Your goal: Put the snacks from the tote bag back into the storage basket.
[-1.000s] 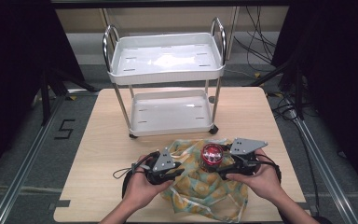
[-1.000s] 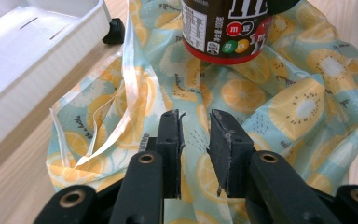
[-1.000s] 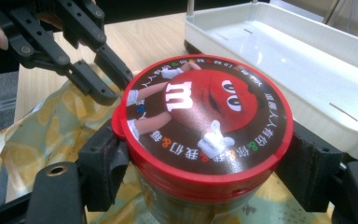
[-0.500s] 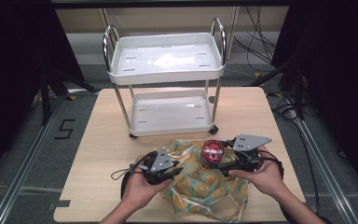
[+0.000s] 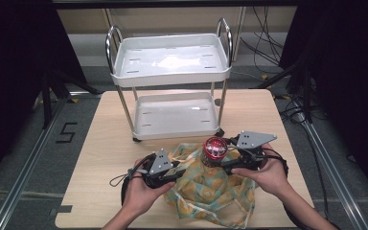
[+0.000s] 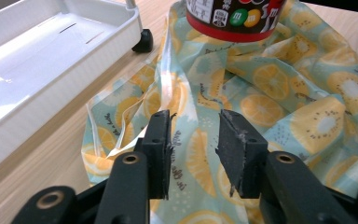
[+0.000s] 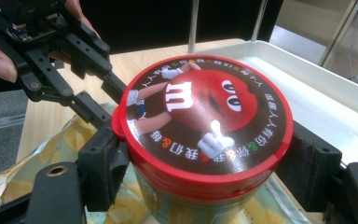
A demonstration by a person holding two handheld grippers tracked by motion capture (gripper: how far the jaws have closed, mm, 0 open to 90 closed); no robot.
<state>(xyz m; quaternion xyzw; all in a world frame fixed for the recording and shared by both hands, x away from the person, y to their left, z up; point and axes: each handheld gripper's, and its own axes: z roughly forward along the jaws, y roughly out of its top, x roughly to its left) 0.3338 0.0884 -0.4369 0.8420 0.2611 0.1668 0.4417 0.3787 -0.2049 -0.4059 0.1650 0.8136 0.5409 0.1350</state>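
My right gripper is clamped on the red-lidded candy jar; in the right gripper view both pads press the jar's sides just under the lid rim. The jar stands upright on the fruit-print cloth bag, at the bag's 12 o'clock edge and toward 5 o'clock from the white two-tier cart on the wooden table.

My left gripper sits at the bag's 9 o'clock side, jaws pointing toward 3 o'clock. Its jaws have just been opening and now stand at a moderate gap. In the left gripper view, bag fabric lies under and between them, but the pads are not pressing it. The jar's base stands at 12 o'clock from those jaws, well beyond the tips. The cart's lower tray lies at 10 o'clock.

My left hand and right hand each grasp a gripper body.
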